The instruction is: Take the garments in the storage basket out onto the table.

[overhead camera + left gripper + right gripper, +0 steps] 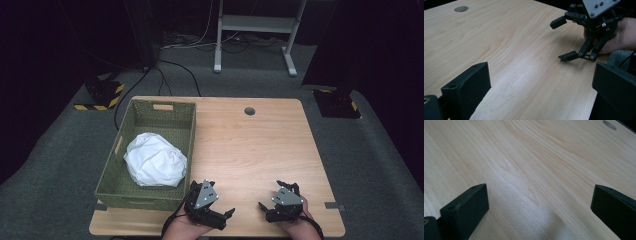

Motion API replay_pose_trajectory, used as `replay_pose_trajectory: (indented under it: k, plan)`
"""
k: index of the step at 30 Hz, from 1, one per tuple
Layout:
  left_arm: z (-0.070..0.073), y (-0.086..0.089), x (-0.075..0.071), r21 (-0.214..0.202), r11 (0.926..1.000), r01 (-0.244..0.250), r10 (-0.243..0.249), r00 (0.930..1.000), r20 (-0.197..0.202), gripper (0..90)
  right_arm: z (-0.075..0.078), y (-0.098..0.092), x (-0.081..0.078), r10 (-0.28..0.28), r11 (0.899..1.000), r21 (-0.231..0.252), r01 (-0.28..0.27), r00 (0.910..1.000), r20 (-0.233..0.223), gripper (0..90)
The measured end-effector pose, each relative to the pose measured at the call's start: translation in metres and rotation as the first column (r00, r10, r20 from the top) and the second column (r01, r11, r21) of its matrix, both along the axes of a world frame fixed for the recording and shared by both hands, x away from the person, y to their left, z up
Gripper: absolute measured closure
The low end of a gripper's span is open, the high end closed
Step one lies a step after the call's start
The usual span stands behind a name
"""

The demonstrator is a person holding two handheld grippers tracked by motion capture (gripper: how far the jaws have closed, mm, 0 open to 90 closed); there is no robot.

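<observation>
White cloth (154,160) in the basket (186,150), just beside left tool (231,212) (both tools gape).

We log: basket (186,131) on table (250,150), left side | cloth bundle (154,160) in basket | left gripper (226,214) and right gripper (263,207) near front edge.

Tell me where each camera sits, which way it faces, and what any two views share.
High view: above the person's side, looking forward and down on the table, green basket with white cloth, both hands.
Left gripper view: rides the left claw, facing across the wood at the right claw and its hand.
Right gripper view: looks along its open jaws over bare wood.
Shared: the cable hole.
</observation>
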State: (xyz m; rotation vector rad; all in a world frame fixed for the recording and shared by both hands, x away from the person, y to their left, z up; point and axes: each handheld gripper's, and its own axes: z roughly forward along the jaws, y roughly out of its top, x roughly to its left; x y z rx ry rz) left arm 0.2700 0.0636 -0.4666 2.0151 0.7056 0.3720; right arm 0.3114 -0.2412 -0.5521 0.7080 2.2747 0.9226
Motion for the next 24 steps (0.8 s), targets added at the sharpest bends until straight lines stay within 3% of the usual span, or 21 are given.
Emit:
replay_pose_trajectory:
  k: [3,24]
  plan:
    - [0.004,0.002,-0.001,0.019,0.9998,0.008,-0.008,1.0000,0.005,1.9,0.000,0.000,0.000,0.000,1.000,0.000,0.000,1.0000,0.001,1.0]
    - [0.025,0.040,0.002,-0.040,0.9952,-0.089,0.090,0.9953,0.036,2.0,0.000,0.000,0.000,0.001,1.000,0.000,-0.001,1.0000,0.000,1.0]
